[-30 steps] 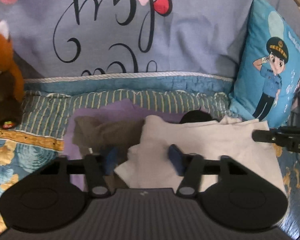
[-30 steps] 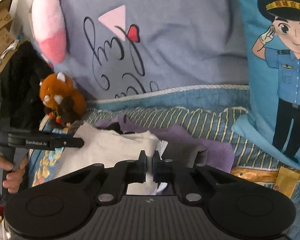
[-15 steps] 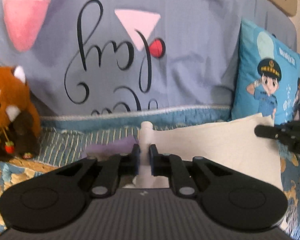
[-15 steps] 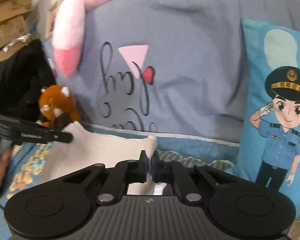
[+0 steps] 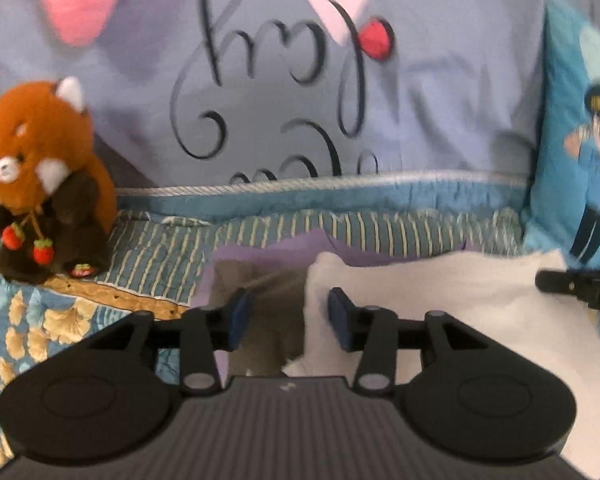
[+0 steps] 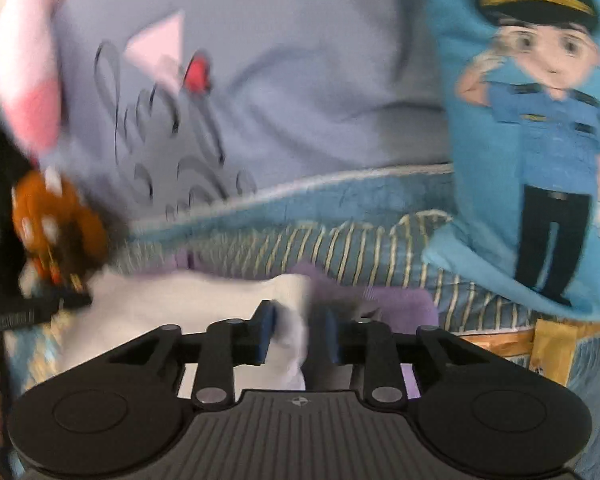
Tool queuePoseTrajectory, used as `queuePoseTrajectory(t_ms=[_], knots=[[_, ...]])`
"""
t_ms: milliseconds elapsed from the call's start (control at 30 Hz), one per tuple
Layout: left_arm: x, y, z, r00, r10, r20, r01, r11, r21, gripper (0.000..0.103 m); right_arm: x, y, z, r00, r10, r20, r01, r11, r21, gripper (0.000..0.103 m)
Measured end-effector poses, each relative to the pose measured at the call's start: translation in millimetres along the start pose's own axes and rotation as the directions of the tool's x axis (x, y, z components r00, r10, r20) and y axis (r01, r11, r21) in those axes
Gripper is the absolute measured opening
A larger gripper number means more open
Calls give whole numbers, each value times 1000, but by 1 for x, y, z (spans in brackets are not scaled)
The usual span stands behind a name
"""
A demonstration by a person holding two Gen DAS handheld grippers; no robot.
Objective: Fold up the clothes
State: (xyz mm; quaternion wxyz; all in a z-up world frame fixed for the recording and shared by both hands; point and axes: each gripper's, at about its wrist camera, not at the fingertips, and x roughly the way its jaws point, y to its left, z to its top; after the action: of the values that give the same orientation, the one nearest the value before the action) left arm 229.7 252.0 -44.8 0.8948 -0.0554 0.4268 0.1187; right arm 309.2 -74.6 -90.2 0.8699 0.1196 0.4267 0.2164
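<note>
Two grippers hover over one cream garment (image 5: 440, 300) on the bed, and both of yours have just been opening. Your left gripper (image 5: 288, 316) stands with its jaws well apart, the cloth's left edge lying between them but pressed by neither pad. Your right gripper (image 6: 296, 334) is parted less; the garment's right corner (image 6: 292, 320) sits in the gap, seemingly let go, though blur hides the contact. The cream garment lies folded just ahead of and below both grippers, its long axis running from one gripper to the other, on top of a brown garment (image 5: 256, 288) and a purple one (image 5: 284, 246). Each hand is nearest its own end. Beyond lie the striped quilt (image 5: 172, 244), a red panda plush (image 5: 40, 184), the grey lettered pillow (image 5: 300, 100) and a blue policeman cushion (image 6: 540, 140).
</note>
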Motion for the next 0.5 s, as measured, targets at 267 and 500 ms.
queuePoseTrajectory(t_ms=[267,500], knots=[[-89,43,-22,989,-129,70,128,992,20,62,-111,0,-27,982,116,150,-110,993,-49,37],[-72,28,-101,972,-211,-103,214,977,18,64,-119,-3,-98,990,130,55,-129,991,-34,40]])
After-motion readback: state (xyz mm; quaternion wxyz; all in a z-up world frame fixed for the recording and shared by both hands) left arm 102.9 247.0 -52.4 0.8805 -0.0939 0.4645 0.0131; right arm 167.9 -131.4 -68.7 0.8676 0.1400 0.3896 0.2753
